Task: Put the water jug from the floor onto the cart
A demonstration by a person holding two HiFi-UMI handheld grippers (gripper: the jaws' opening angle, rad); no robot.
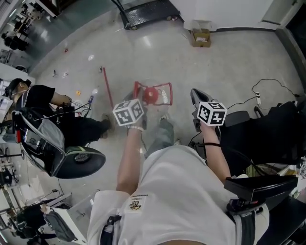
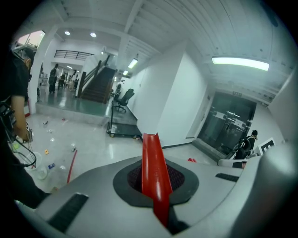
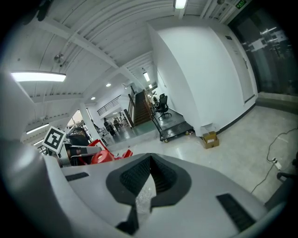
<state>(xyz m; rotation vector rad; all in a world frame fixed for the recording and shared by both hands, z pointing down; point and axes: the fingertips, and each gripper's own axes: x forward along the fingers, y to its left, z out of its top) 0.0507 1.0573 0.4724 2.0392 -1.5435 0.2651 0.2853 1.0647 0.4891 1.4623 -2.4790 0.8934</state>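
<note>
The water jug (image 1: 160, 130) hangs off the floor between both tools, directly ahead of the person. The cart (image 1: 148, 13) lies well beyond it, straight ahead, neither hand clearly nearer. The jug's long axis appears to run fore-and-aft – red cap (image 1: 152, 94) leading, toward the cart. The left tool (image 2: 156, 186) is clenched on a red strip, apparently part of the red frame (image 1: 165, 93) at the neck. The right tool (image 3: 143, 195) is clenched on clear, crinkled material – probably the jug's see-through body.

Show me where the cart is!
In the head view the cart stands at the top middle, on the floor beside the white wall, with a cardboard box just to its right.
</note>
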